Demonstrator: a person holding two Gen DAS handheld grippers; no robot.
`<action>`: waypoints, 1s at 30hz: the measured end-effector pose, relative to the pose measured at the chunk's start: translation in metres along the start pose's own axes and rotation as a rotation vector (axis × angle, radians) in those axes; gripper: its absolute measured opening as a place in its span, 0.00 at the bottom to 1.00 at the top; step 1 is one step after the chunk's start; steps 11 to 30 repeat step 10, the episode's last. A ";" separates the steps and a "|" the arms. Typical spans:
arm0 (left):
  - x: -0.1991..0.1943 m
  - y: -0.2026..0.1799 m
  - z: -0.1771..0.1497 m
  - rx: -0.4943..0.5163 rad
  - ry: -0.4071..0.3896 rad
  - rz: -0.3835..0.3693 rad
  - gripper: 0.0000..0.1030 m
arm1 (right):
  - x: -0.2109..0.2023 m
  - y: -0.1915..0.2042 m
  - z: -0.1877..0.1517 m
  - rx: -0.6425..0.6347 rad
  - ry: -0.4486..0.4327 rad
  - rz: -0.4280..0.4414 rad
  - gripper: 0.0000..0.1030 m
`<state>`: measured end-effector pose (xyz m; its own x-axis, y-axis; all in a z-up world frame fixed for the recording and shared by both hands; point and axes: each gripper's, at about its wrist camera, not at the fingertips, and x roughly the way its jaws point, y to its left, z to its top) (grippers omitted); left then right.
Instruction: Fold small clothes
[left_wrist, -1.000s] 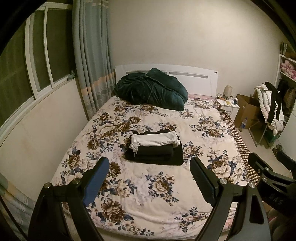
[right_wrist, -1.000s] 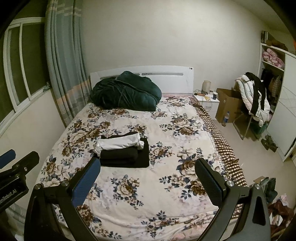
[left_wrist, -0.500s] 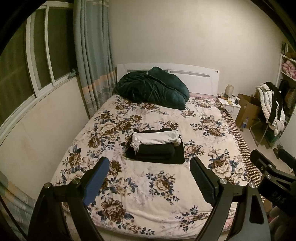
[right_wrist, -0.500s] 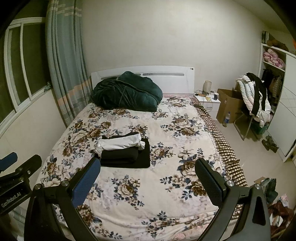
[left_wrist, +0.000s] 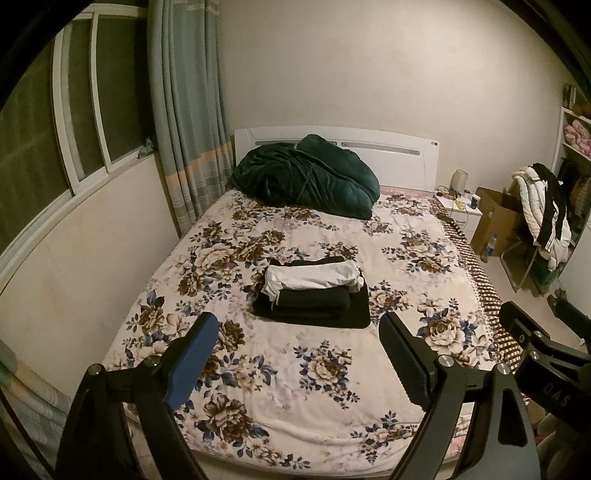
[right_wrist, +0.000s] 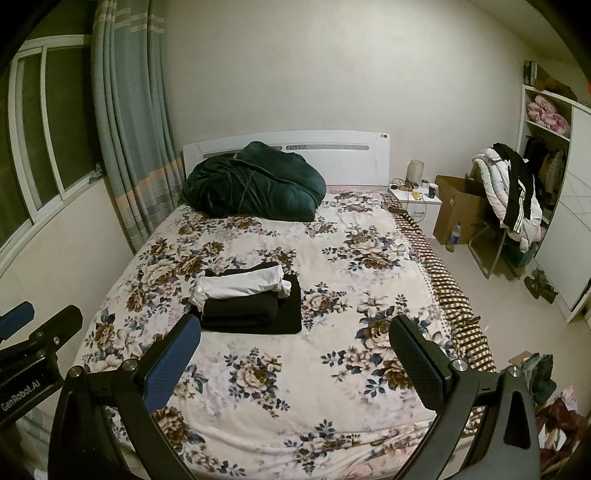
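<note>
In the middle of the floral bedspread (left_wrist: 295, 387) sits a small stack of folded clothes (left_wrist: 312, 295): a flat black piece at the bottom, a thicker black fold on it, and a white garment (left_wrist: 314, 277) on top, with what may be another dark piece at the far edge, though the dim light makes that hard to tell. The left gripper (left_wrist: 295, 354) hovers above the foot of the bed with its jaws spread wide and nothing between them, well short of the stack. The right gripper (right_wrist: 295, 354) hangs beside it, equally spread and empty, also apart from the clothes. Each gripper shows at the edge of the other's view. A bundled dark green quilt (left_wrist: 306, 177) lies against the white headboard (left_wrist: 391, 147). Grey-blue curtains (left_wrist: 184, 110) hang by the window on the left. To the right of the bed stand a small nightstand (right_wrist: 417, 201), a cardboard box (right_wrist: 456, 206) and a chair draped with a white and black jacket (right_wrist: 513, 195).
</note>
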<state>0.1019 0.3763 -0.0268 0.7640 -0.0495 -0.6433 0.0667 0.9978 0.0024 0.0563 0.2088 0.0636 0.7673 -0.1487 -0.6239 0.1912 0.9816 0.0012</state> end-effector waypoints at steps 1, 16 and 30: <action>0.000 -0.002 -0.002 -0.001 0.000 0.005 0.86 | 0.000 0.000 0.000 0.001 0.000 -0.001 1.00; -0.001 -0.004 -0.004 0.001 -0.013 0.015 0.86 | -0.003 -0.001 0.000 0.005 -0.002 0.001 1.00; -0.001 -0.004 -0.004 0.001 -0.013 0.015 0.86 | -0.003 -0.001 0.000 0.005 -0.002 0.001 1.00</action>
